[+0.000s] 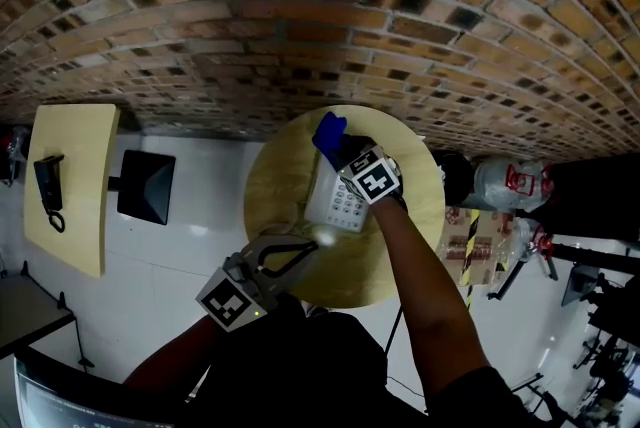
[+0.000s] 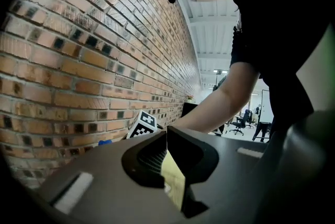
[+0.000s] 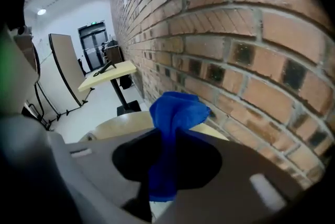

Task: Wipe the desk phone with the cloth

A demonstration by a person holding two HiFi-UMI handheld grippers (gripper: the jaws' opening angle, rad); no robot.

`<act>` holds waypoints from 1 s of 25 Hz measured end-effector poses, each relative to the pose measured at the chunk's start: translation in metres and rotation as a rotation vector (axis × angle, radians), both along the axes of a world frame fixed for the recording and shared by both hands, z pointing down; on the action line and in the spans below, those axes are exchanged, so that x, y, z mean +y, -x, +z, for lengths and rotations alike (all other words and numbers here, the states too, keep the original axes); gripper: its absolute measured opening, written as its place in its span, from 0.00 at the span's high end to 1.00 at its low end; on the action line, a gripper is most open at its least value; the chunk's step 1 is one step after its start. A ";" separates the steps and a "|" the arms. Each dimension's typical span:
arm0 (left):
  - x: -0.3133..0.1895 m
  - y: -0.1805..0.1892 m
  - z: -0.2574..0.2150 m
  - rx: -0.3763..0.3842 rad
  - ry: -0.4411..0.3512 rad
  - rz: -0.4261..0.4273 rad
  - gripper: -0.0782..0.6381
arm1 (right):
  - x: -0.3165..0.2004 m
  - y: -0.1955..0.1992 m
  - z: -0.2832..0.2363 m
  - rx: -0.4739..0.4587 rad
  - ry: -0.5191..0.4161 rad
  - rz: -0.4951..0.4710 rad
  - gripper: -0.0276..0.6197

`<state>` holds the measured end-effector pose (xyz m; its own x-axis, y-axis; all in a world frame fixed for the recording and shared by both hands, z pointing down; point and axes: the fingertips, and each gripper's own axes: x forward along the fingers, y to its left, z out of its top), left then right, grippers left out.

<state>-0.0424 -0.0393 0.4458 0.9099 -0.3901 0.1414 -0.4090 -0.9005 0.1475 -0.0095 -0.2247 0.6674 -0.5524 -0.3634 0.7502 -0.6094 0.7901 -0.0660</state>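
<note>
In the head view, the phone (image 1: pixel 338 204) lies on the round table (image 1: pixel 410 236) near the brick wall. The right gripper (image 1: pixel 335 148) is at the phone's far end, and the left gripper (image 1: pixel 312 241) is just beside its near corner.

In the left gripper view, the jaws are pressed together with nothing between them.

In the right gripper view, the jaws are clenched on the blue cloth (image 3: pixel 175 113), which bunches up beyond them.

Two tables are counted in the head view: one round table (image 1: pixel 280 186) at centre, one rectangular table (image 1: pixel 80 146) at left. One desk phone (image 1: pixel 335 206) and one blue cloth (image 1: pixel 328 134) are seen. Two grippers are counted: left gripper (image 1: pixel 305 246), right gripper (image 1: pixel 338 151).
</note>
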 end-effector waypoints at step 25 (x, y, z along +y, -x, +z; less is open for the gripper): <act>-0.008 -0.029 0.005 0.056 0.084 0.065 0.90 | 0.147 -0.107 0.048 0.031 0.113 0.182 0.82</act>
<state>-0.0136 -0.0469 0.4509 0.9404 -0.3186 0.1189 -0.3387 -0.9086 0.2445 0.0978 -0.0777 0.7155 -0.4614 -0.3679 0.8073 -0.7446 0.6554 -0.1269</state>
